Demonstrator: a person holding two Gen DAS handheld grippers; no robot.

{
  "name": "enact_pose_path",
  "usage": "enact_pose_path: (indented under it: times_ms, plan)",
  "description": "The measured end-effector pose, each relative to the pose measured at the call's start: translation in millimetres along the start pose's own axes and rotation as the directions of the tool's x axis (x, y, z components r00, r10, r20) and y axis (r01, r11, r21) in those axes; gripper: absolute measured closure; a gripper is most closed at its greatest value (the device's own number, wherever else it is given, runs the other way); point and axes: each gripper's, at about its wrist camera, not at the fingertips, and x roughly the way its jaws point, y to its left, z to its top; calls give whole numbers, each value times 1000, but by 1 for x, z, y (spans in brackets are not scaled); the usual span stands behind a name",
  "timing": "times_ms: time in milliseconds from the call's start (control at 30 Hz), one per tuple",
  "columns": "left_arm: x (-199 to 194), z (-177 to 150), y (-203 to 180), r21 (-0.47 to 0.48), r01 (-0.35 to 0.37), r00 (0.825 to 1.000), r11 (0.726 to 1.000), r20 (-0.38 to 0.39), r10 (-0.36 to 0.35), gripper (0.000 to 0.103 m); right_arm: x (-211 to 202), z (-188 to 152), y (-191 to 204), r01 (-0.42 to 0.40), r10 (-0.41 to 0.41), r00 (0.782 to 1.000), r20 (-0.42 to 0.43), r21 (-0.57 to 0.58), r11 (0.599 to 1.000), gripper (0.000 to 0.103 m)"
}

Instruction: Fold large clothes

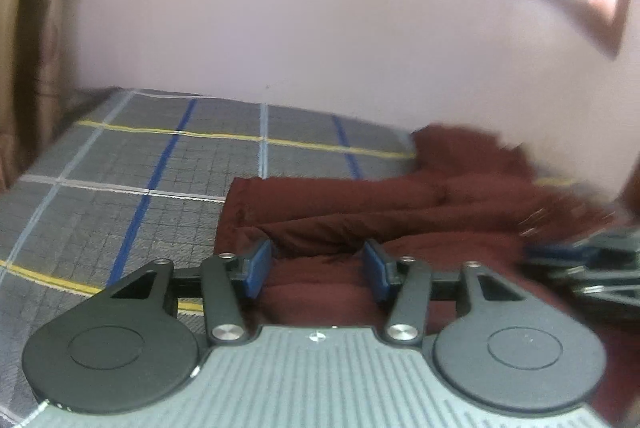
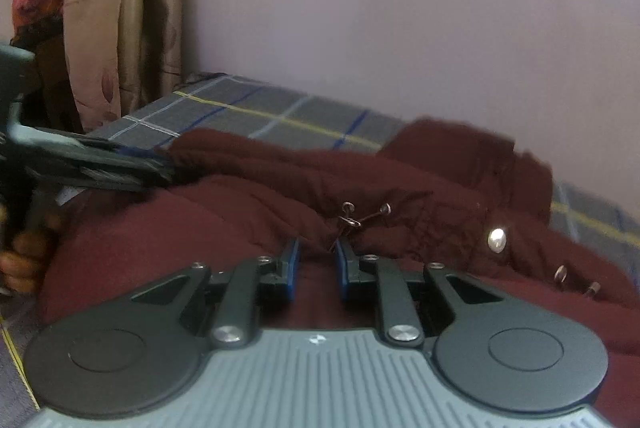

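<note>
Pale pink wall stands behind a bed with a grey checked sheet that has blue, yellow and white lines. On the sheet lies a big dark red coat, puffy and bunched up, over toward the right side of the bed near the wall. It has a shiny round snap and small metal hooks.

Over the near part of the coat is the left gripper. Its blue pads are spread apart, with red cloth showing between them, and they do not press on it.

Close beside it is the right gripper, also above the coat. Its pads stand close together with a small gap, and I cannot tell if they pinch any cloth.

Brown flowered curtains hang at the far left.
</note>
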Motion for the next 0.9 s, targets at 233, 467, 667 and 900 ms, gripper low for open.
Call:
enact_pose_path:
  times_ms: [233,467,667,900]
  plan:
    - [-42,-5,61,-65,37,999,997,-5,-38,4,9,-11,-19,-53,50,998,37,92,994,85]
    - [-6,-23,94,-248,274,935,929,-159,-318,3,7,-19,-31,-112,102,993,65,164,980,85]
    - [25,-20,80,-237,482,822,844,-212,-529,10,5,-23,-29,-106,92,992,91,163,981,85]
    - [31,-30,48,-241,475,833,846,-186,-521,57,1,-28,-31,-111,89,989,121,187,976,85]
